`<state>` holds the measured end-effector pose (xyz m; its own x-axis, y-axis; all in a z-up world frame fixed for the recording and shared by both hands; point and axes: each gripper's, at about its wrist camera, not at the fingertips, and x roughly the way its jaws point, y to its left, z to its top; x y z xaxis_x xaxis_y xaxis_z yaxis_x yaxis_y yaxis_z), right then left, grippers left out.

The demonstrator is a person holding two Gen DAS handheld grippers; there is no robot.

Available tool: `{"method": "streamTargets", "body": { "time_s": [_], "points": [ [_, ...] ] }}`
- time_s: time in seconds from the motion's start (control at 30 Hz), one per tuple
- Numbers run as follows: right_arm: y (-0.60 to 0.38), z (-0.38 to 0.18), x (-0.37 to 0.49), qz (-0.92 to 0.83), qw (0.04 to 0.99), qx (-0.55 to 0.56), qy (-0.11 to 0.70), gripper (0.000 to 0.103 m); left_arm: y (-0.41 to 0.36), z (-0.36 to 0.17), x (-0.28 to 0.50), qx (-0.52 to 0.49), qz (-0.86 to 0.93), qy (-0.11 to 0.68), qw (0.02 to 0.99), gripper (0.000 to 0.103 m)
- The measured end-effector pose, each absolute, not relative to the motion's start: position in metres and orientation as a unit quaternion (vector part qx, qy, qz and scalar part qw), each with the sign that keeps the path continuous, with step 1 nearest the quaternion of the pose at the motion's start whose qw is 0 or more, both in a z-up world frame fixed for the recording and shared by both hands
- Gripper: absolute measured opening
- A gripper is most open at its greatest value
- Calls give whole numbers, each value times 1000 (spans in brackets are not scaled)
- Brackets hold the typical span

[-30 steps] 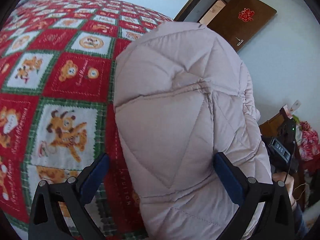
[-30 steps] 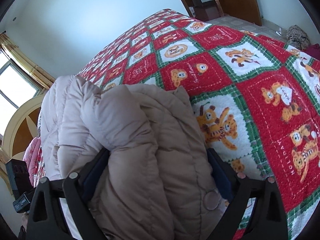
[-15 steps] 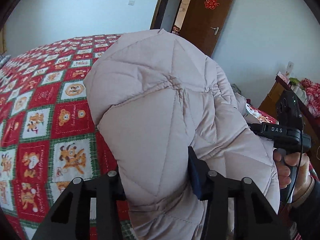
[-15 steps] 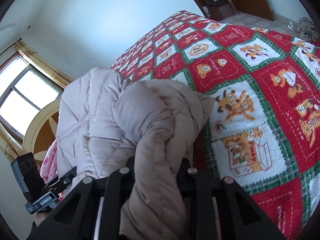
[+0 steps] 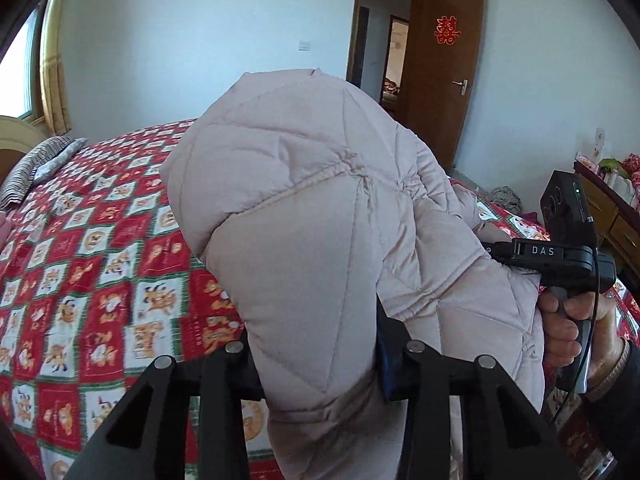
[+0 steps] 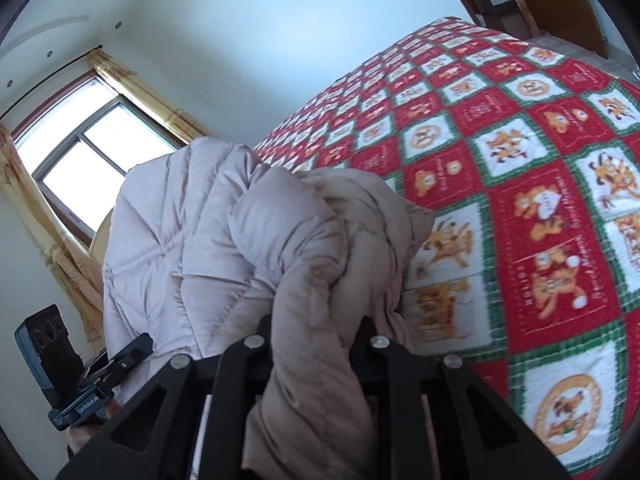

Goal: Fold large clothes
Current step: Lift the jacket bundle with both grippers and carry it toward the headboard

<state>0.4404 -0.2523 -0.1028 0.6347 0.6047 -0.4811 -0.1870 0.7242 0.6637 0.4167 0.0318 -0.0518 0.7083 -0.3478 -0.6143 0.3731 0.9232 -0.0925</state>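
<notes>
Both jaws, wide a second ago, are closing on the pale padded coat (image 5: 304,216), so left gripper (image 5: 316,364) and right gripper (image 6: 316,340) now clench it above the bed (image 6: 520,168) near its edge, ready for spreading.

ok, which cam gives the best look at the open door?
Left wrist. The brown door stands open there with its handle and red paper decoration in full view, right of the lifted puffer jacket. The right wrist view catches only a brown sliver of it at the top edge.
</notes>
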Motion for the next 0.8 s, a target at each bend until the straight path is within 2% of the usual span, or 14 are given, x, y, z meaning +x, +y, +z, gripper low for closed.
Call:
{"method": "streamTargets", "body": {
  "time_s": [0.4, 0.8],
  "points": [
    [-127, -93, 451, 321, 831, 249, 381, 21, 150, -49, 365, -5, -106, 324, 940, 40],
    [-41, -96, 445, 370, 810, 209, 405, 21, 224, -62, 339, -28, -56, 335, 940, 40]
  ]
}}
